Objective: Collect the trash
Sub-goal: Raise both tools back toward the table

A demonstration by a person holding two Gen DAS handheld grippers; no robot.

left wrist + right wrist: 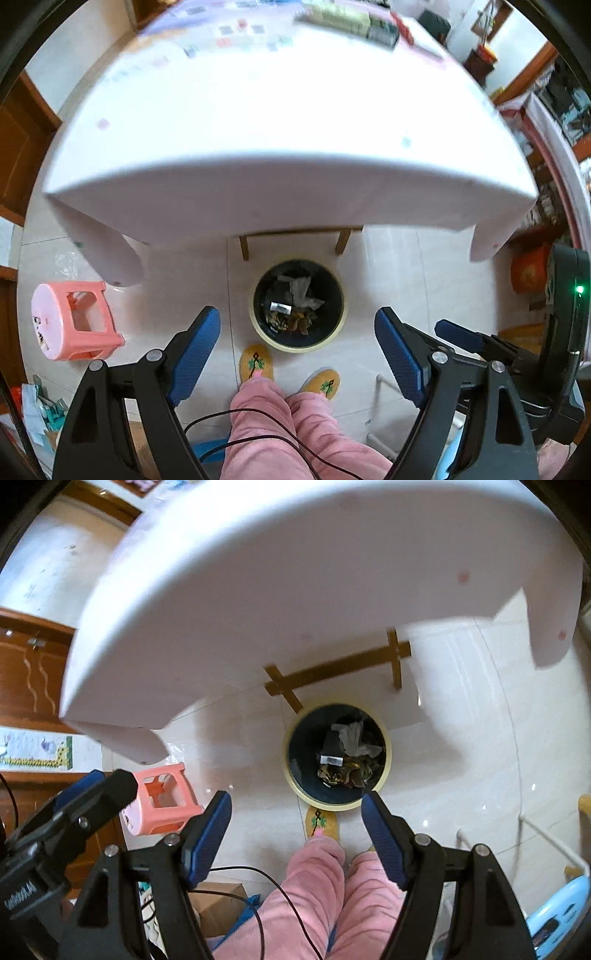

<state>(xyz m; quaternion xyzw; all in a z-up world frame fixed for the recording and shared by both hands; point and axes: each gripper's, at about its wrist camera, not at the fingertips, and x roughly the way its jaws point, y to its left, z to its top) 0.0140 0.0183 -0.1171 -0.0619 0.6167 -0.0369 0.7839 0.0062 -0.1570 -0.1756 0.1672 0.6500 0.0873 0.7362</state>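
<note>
Table [280, 147]: white-clothed, looming above the floor beyond my jaws.
Bin [258, 325]: on the tiles beneath, trash [295, 302] inside, well apart from me.
Left gripper [297, 332]: spread, empty.
Right gripper [295, 814]: spread, empty.

L tongs [297, 345] open, empty, above trash bin [298, 304], table edge [288, 192]

pale glossy floor tiles [406, 266] reflect daylight. a white-clothed tabletop [280, 122] stands on wooden legs [397, 661]; a pink plastic stool [75, 319] lies tipped beside it, with brown wooden cabinets [26, 672] behind.
</note>
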